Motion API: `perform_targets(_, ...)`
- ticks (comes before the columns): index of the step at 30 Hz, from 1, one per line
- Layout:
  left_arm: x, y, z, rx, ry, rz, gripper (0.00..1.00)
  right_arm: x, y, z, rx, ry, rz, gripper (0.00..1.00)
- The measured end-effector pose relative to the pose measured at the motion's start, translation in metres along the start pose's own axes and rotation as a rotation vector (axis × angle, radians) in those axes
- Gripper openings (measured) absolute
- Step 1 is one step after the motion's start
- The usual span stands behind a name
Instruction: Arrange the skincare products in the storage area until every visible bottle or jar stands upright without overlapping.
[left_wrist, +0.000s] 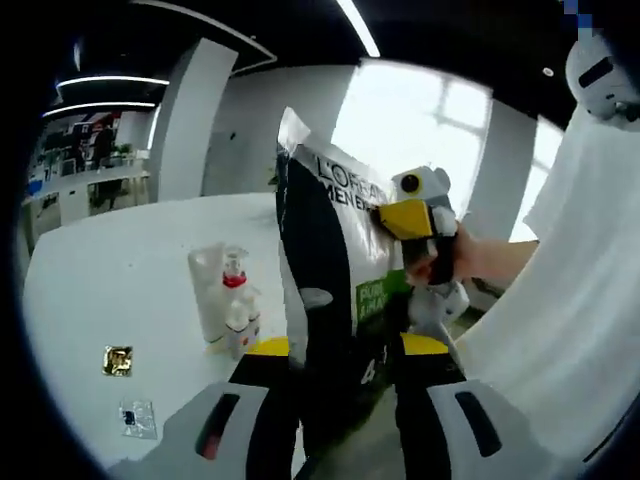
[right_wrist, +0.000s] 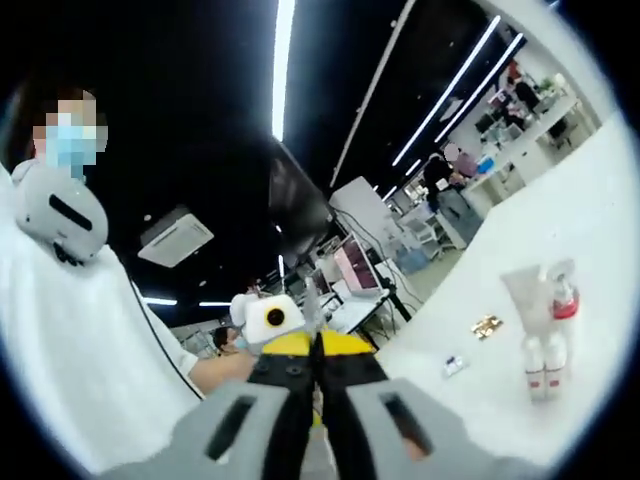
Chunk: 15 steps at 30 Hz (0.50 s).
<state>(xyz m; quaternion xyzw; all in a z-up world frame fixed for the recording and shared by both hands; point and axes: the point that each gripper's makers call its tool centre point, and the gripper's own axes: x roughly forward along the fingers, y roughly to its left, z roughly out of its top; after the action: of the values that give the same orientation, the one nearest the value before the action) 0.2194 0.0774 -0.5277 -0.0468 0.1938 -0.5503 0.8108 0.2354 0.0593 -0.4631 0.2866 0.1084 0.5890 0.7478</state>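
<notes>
White and broad, the counter (left_wrist: 150, 270) runs back toward a bright window and an open office with strip lights overhead. On it a small cluster of skincare products (left_wrist: 228, 300) already stands upright: a pale tube on its cap, a pump bottle with a red collar and a couple of small white bottles pressed close beside it. Nearer the edge lie a gold sachet (left_wrist: 118, 360) and a clear sachet (left_wrist: 138, 418), flat and apart from the cluster. A tall black, white and green L'Oréal pouch (left_wrist: 335, 280) is held up off the counter between both tools. The left gripper (left_wrist: 345, 350) has its fingers clamped on the pouch's lower part, and the right gripper (left_wrist: 415, 235) comes in from the right and pinches its upper side edge. In the right gripper view that tool (right_wrist: 318, 375) shows its fingers pressed nearly together on a thin sheet seen edge-on, most likely the pouch's edge. The step in hand looks like carrying the pouch toward the cluster. Next it needs lowering base-first onto bare counter just beside the bottles without knocking them, and steadying before either grip lets go, since a soft pouch may slump.
</notes>
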Motion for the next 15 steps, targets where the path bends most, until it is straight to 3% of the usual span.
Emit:
perform_targets(3,-0.002,-0.006,0.003,-0.025,-0.018,-0.027,0.20,-0.003,-0.001,0.001,0.003,-0.004,-0.001,0.01)
perform_targets(6,-0.005,-0.016,0.007,-0.029,-0.052,-0.078,0.01,-0.006,-0.002,0.002,0.005,-0.005,-0.001,0.01)
perform_targets(11,-0.005,-0.023,0.011,-0.078,-0.084,-0.094,0.00,-0.004,0.000,0.008,-0.003,-0.025,0.001,0.01)
perform_targets(15,-0.008,-0.024,0.016,-0.117,-0.123,-0.092,0.00,-0.003,-0.005,0.008,-0.003,-0.047,-0.023,0.09)
